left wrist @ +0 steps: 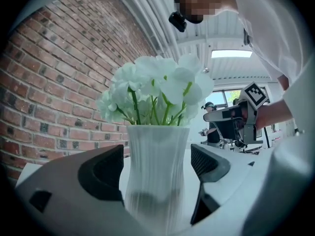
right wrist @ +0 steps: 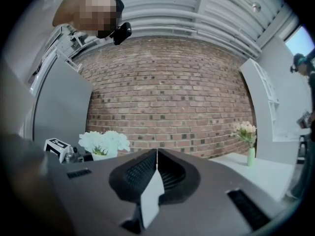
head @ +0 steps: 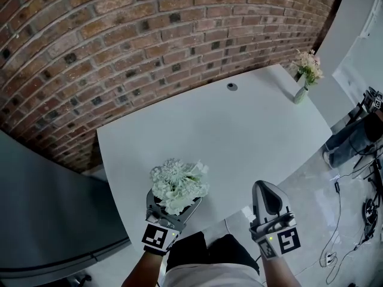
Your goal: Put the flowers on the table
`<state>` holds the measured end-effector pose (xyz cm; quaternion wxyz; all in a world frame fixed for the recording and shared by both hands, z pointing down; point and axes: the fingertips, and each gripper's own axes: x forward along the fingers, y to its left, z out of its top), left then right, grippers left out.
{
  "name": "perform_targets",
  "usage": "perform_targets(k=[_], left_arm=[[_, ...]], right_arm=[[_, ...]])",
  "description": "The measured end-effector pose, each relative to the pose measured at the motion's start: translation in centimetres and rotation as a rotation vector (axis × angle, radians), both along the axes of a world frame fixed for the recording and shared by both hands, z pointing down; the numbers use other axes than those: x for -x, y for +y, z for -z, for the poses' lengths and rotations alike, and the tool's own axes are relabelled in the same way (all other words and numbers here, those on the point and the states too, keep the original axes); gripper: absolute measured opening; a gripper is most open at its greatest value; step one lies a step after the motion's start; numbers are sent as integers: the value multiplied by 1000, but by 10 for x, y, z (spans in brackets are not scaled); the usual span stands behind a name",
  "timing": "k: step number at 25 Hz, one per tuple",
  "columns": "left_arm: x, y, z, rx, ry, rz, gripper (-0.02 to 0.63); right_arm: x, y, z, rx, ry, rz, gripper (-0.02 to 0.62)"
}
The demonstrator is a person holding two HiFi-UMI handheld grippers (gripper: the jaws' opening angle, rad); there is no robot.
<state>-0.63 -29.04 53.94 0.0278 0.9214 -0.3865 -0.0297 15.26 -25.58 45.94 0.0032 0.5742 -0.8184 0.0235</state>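
Both grippers are held level, side by side, pointed away from the body. The left gripper (head: 175, 203) is carried on the left forearm (head: 142, 272), with its marker cube (head: 157, 237) turned upward. Its jaws are spread wide, one at each side of the vase (left wrist: 157, 176), and no pressing of the pads (left wrist: 102, 173) on it can be made out. The right gripper (head: 267, 191) is carried on the right forearm (head: 282, 275), a little apart from the left. Its jaws are closed tip to tip, with nothing held between them.
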Motion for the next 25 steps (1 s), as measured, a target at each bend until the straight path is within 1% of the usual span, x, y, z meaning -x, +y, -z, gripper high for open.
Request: perform_targets(k=[3, 7, 11, 16, 19, 21, 25], left_arm=[[5, 3, 3, 0, -10, 20, 408], [8, 12, 3, 31, -18, 49, 408], [14, 21, 9, 44, -21, 77, 408], [25, 39, 17, 79, -29, 115, 407], [32, 50, 23, 97, -35, 149, 407], [36, 58, 28, 101, -39, 174, 407], [37, 73, 40, 99, -27, 197, 405]], right_arm=[[1, 3, 6, 3, 0, 6, 18], [0, 9, 14, 9, -5, 12, 18], [-7, 18, 13, 37, 25, 0, 18], [5, 28, 31, 31, -23, 48, 18], [6, 35, 38, 40, -20, 60, 18], [4, 41, 38, 52, 0, 65, 18], [4, 52, 56, 18, -29, 86, 18]])
